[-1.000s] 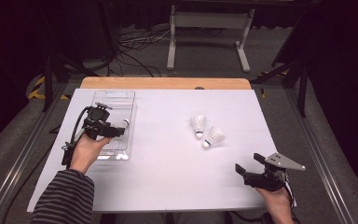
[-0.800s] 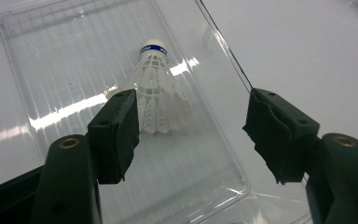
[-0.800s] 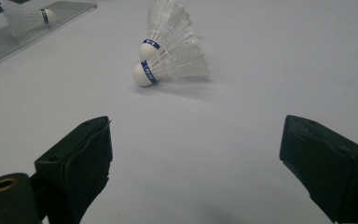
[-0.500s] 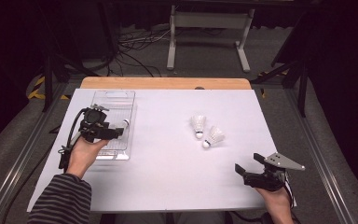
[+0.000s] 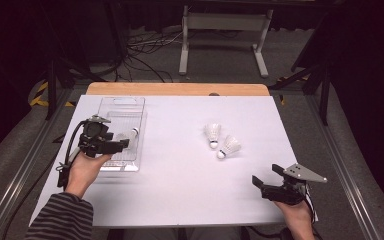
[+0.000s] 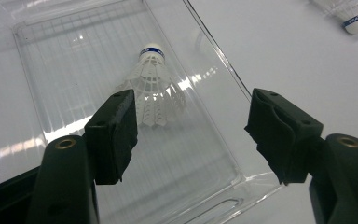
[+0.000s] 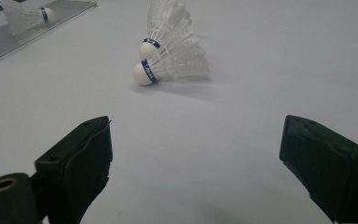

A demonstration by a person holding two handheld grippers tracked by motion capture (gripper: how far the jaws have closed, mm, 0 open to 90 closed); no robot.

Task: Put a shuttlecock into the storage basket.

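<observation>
A dark room with cables on grey carpet and a pale metal stand lay beyond the white table [image 5: 180,190], whose far edge showed a strip of bare wood. The clear ribbed plastic tray [image 5: 122,107] sat toward the table's left side, and everything else is placed from it. Inside the tray lay one white feathered shuttlecock with a blue-banded cork [image 6: 153,88], on its side, cork pointing away from the left gripper [image 6: 191,135], which hung just above the tray's near end with its jaws wide and nothing between them. Well to the right of the tray, two more white shuttlecocks [image 5: 220,140] lay close together on the bare table. Farther right and nearer the person, the right gripper [image 7: 196,163] waited low over the table, jaws wide and empty, facing that pair. The step in hand looked like sorting shuttlecocks into the tray; next, one gripper would have to reach the pair and close lightly on one.
</observation>
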